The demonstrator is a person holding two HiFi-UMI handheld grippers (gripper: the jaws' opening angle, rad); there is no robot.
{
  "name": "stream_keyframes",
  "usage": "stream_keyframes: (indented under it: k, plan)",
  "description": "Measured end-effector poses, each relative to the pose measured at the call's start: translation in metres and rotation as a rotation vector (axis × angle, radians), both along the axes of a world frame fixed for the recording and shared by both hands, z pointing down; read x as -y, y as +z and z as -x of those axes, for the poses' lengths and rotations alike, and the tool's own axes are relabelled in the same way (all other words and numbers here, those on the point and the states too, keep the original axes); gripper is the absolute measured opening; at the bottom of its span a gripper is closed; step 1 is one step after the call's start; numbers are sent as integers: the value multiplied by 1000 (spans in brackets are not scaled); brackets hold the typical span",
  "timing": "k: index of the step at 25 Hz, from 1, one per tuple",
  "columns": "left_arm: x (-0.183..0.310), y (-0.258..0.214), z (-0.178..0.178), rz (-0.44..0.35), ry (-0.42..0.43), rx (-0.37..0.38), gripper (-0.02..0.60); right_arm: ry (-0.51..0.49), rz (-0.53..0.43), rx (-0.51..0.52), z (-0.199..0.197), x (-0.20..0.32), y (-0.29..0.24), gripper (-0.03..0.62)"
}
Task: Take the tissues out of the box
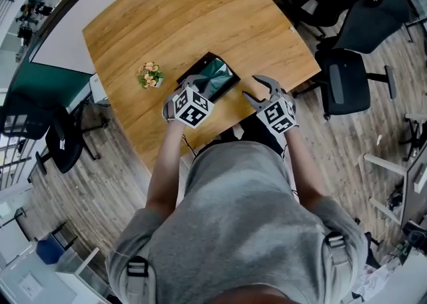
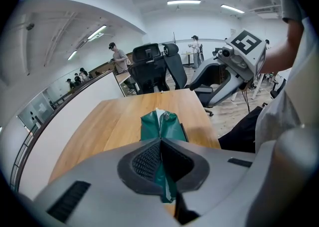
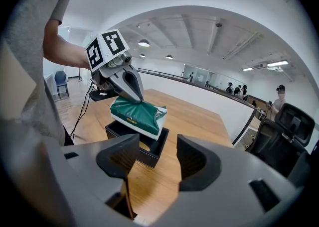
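A green tissue pack (image 1: 217, 75) sits tilted in an open black box (image 1: 230, 85) on the wooden table (image 1: 200, 16). My left gripper (image 1: 198, 84) is shut on the pack's near top edge. In the left gripper view its pads (image 2: 149, 159) pinch the green wrapper (image 2: 158, 125). In the right gripper view the tissue pack (image 3: 137, 116) is raised above the rim of the black box (image 3: 149, 152), hanging from the left gripper (image 3: 138, 97). My right gripper (image 3: 152, 164) is open with nothing between its pads, a short way right of the box. In the head view the right gripper (image 1: 261, 91) hovers near the table's front edge.
A small pot of flowers (image 1: 150, 75) stands on the table left of the box. Black office chairs (image 1: 347, 83) stand on the floor to the right. A white partition (image 3: 219, 104) runs along the table's far side, with people beyond it.
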State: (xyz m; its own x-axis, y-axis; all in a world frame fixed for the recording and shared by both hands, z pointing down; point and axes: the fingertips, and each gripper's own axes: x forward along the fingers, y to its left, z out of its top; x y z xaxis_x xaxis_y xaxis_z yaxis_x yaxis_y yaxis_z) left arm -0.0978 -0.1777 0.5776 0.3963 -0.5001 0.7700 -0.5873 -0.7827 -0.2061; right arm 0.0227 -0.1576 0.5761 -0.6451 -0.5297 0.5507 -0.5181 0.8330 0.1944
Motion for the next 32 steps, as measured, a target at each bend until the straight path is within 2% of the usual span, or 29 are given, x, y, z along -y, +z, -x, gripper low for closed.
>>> stream_keyframes:
  k: [11,21,26,32]
  plan:
    - [-10,-38,2,-30,21,-7,20,-9,6,-14,4,-10,3,238]
    - [-14,-52,0,-46,18,-31,20,-9,24,3,6,-12,6,233]
    - [-16,-52,-2,-50,23,-27,20,11,63,72,8,-11,4,222]
    - [-19,-51,-2,-51,20,-23,20,14,61,78,6,-11,4,215]
